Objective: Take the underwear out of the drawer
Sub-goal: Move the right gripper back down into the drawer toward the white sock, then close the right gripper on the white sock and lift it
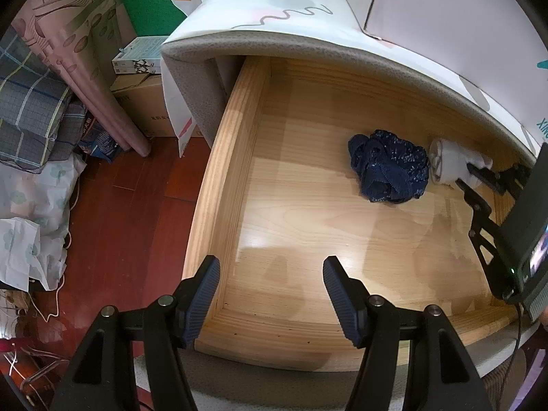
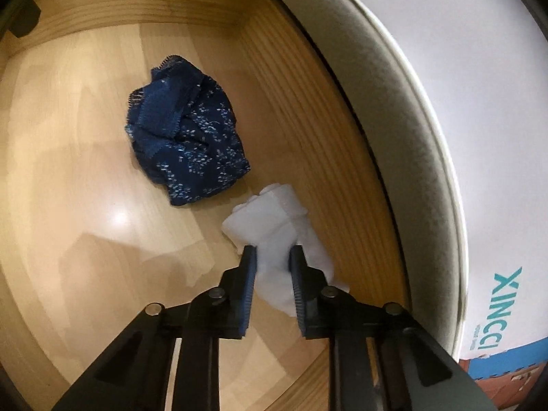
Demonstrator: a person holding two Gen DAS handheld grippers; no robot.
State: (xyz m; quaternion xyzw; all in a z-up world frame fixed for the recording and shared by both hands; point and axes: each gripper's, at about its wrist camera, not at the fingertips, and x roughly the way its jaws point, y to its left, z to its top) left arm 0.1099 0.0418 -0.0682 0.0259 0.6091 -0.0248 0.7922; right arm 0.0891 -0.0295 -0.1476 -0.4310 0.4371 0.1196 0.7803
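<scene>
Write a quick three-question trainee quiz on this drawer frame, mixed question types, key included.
1. True or false: the right gripper is shut on the white underwear.
2. Which item lies loose on the drawer floor? A) dark blue underwear B) a red towel C) a belt
3. Fill in: the left gripper hovers with its fingers ____ and nothing between them.

Key: 1 true; 2 A; 3 open

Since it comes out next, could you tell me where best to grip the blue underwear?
Pinch the raised crumpled middle of the blue underwear from straight above: it lies bunched on the drawer floor, with no flat edge lifted, and the white roll crowds one side.
</scene>
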